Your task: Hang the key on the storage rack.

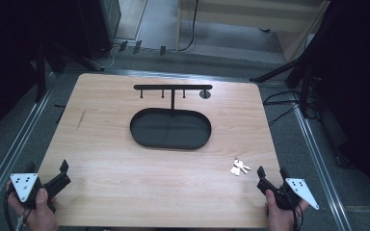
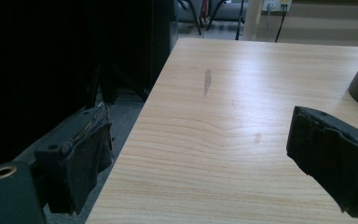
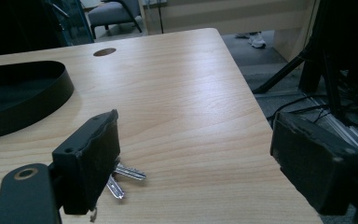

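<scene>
- Your right gripper (image 1: 270,177) rests at the near right corner of the table (image 1: 125,168), and its jaws are spread wide with nothing between them.
- In the right gripper view, this same gripper (image 3: 196,163) looks along the table top, and one of its jaws partly covers the keys (image 3: 121,179).
- The keys (image 1: 239,167) lie flat on the wood just in front of your right gripper, a little toward the middle of the table; they are near the jaws but not touching them.
- Your left gripper (image 1: 60,175) is at the near left corner, held in your left hand (image 1: 38,211); its jaws are also spread and hold nothing.
- In the left gripper view, one jaw of the left gripper (image 2: 200,168) hangs beyond the left edge of the table and the other is over the wood.
- The black oval tray (image 1: 139,137) sits in the middle of the table, well apart from both grippers.
- Behind the tray stands a black rack (image 1: 172,87) with small hooks under its bar.
</scene>
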The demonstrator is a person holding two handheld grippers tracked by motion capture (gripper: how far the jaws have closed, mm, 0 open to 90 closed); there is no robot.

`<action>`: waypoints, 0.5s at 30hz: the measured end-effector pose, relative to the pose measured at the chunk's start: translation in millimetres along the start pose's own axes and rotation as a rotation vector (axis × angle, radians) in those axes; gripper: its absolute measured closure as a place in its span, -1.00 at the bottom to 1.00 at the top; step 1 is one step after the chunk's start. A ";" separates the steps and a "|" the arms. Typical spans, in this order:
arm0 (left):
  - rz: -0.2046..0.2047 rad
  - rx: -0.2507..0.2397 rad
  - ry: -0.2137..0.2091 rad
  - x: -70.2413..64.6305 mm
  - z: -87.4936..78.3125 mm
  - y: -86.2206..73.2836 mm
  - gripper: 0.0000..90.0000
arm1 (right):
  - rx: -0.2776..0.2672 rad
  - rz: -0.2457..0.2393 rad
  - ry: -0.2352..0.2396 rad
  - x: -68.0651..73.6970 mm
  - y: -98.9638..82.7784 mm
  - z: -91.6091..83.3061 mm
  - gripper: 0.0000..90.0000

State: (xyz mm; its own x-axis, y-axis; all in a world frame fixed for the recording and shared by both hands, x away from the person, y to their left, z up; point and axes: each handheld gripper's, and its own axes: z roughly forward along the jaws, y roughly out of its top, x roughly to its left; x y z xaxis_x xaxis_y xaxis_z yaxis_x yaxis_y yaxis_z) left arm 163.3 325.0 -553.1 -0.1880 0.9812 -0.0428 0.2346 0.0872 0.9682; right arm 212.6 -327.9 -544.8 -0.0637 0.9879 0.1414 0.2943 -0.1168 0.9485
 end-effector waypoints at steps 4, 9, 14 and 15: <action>0.004 -0.002 0.000 -0.3 -0.5 -0.1 -0.85 | 0.012 -0.014 -0.003 1.2 0.1 2.0 -0.60; 0.003 -0.006 -0.011 0.2 -1.1 -0.4 -0.85 | 0.049 -0.033 0.008 3.2 3.6 4.4 -0.47; 0.002 -0.004 -0.014 0.5 -1.2 -0.3 -0.85 | 0.134 -0.090 0.058 9.8 14.3 6.9 -0.30; 0.001 -0.005 -0.014 0.5 -1.2 -0.4 -0.85 | 0.150 -0.107 0.069 12.4 18.1 7.1 -0.30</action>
State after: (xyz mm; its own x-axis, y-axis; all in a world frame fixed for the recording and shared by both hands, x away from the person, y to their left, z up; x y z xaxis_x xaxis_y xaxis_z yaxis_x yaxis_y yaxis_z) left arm 161.9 325.3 -553.2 -0.1746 0.9836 -0.0454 0.2305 0.0856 0.9693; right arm 224.0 -317.0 -527.9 -0.1665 0.9838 0.0659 0.4203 0.0104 0.9073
